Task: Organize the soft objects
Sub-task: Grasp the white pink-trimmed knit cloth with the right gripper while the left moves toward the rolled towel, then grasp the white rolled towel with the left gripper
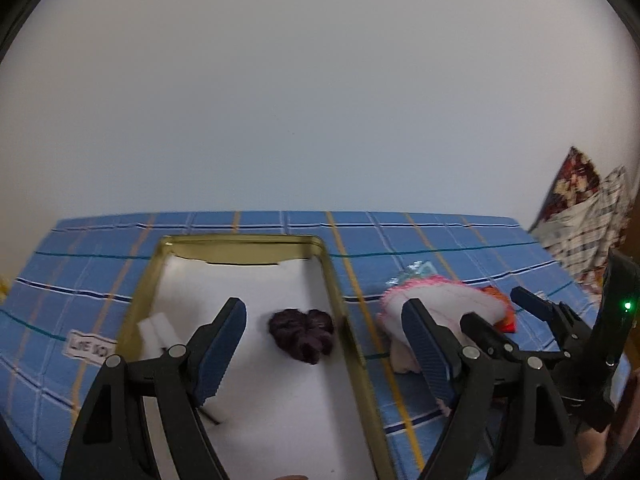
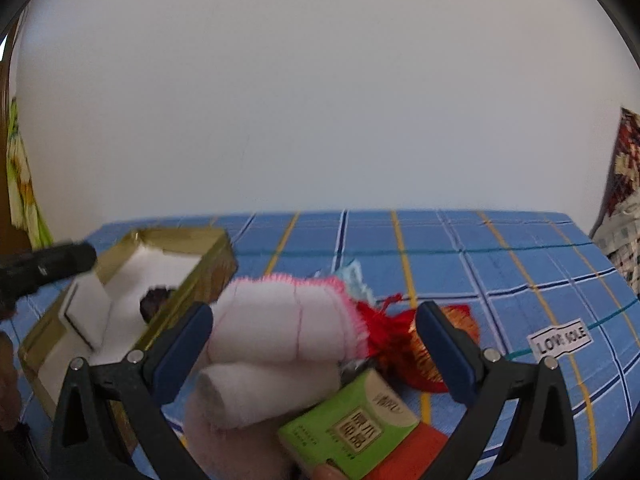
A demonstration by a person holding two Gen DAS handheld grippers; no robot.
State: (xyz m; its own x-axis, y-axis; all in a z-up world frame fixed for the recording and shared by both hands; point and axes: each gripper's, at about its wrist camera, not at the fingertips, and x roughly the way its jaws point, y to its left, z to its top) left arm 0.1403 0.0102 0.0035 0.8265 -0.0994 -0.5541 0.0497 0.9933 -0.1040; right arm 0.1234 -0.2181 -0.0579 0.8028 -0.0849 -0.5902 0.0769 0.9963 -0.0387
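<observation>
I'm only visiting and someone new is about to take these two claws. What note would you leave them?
Left claw: open, empty, over the gold tin.
Right claw: open, around the white pink-edged sock roll, not gripping.
Done: dark purple scrunchie is in the tin.
Left: sock roll, red drawstring pouch and green tissue pack still lie on the blue checked cloth.

We see open white floor inside the gold tin around the dark scrunchie. Right of its wall, white socks, red pouch and green box crowd the checked cloth.
</observation>
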